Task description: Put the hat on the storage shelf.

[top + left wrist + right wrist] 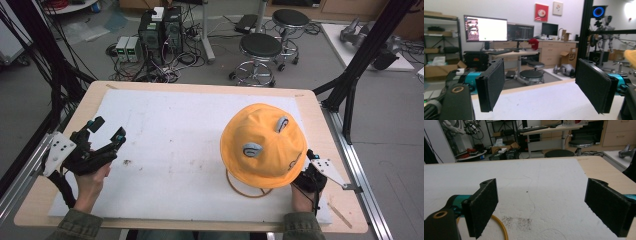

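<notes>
Seen from above: orange bucket hat [263, 146] perched on a hoop stand, its orange ring base [248, 188] resting on the white mat [175, 135] toward the table's right side. Left gripper [107, 131] held low over the mat's left edge, well apart from the hat, jaws spread wide with nothing between them. In the left gripper view, black pads [494, 82] parted over the table's far edge. Right gripper [309, 172] tucked just beside and partly under the hat's near brim. In the right gripper view, jaws also wide apart, empty, the orange ring curving past the left pad [484, 206].
</notes>
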The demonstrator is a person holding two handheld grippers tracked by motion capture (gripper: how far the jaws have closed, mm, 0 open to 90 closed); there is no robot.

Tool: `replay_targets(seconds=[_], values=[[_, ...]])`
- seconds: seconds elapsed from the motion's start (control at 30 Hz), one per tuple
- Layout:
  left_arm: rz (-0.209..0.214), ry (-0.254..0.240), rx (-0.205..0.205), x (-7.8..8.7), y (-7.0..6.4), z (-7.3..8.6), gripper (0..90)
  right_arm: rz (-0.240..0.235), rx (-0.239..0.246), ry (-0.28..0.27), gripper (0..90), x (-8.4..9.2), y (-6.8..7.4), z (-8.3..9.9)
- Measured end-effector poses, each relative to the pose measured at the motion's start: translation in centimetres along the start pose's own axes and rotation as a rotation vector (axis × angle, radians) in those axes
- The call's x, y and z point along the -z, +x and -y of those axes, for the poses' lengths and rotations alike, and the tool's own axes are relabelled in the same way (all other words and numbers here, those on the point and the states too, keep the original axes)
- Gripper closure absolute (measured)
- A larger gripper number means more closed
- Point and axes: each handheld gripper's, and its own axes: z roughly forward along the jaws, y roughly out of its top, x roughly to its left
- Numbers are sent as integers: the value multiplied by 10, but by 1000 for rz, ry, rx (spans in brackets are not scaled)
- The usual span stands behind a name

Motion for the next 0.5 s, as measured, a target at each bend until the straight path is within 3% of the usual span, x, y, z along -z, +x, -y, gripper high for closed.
replay_targets(seconds=[0.3,0.33,0.43,0.47,0.5], values=[[-102,46,-19,14,12,13,230,28,5,-14,106,8,0,-1],[-134,59,-29,17,13,16,230,29,3,-18,105,8,0,-1],[-164,70,-38,20,15,18,230,35,16,-16,106,9,0,-1],[-203,94,-50,24,19,21,230,34,17,-16,105,9,1,-1],[-203,94,-50,24,19,21,230,35,18,-19,106,9,1,-1]])
